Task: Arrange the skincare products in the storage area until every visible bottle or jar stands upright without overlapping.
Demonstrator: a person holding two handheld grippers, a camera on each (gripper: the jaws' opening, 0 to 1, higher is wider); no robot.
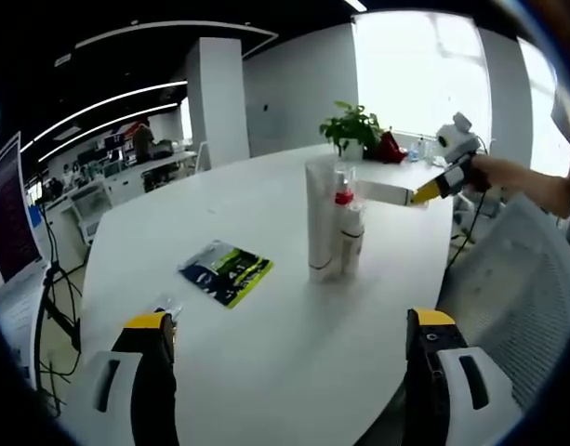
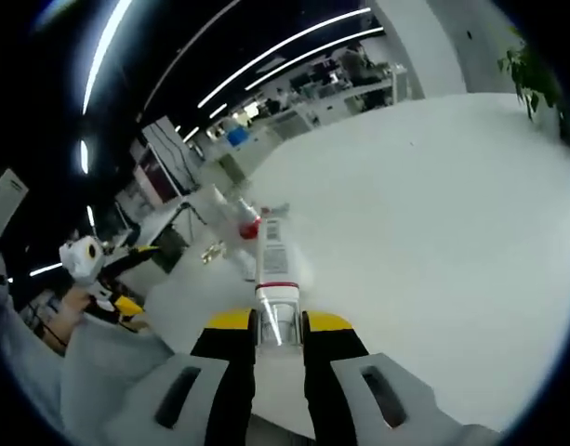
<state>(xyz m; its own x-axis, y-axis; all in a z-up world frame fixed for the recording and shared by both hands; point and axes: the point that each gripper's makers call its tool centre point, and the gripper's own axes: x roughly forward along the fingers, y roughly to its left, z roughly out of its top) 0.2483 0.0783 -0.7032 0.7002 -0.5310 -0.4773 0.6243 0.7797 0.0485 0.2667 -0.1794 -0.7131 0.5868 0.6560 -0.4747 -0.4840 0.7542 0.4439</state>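
Left gripper (image 1: 289, 339): hovered above the near edge of the tabletop with its jaws spread wide and nothing between them; it was released.
Right gripper (image 2: 278, 327): clenched on the end of a white tube (image 2: 271, 265), its yellow-tipped jaws pressed against the tube's cap end. In the left gripper view the same gripper (image 1: 422, 192) reached in from the right, held by a person's hand (image 1: 494, 174).
White tube: held level in the air above the tabletop, its far end meeting the top of the standing products; in the left gripper view it (image 1: 382, 191) ran sideways from the gripper to the cluster.
Standing products: a tall white tube (image 1: 320, 223) stood upright near the middle of the tabletop, with a shorter white bottle (image 1: 351, 240) just beside it and a clear bottle with a red collar (image 1: 343, 190) behind; whether they touched each other I could not tell.
Tabletop (image 1: 266, 353): white and rounded, wide and bare around the cluster.
Packet (image 1: 226, 270): a flat packet printed in green, yellow and black lay to the left of the cluster, well apart from it.
Small wrapper (image 1: 165, 307): a little clear scrap lay near the left jaw.
Potted plant (image 1: 352, 127): stood at the far side of the tabletop, with a red thing (image 1: 390, 149) just beside it.
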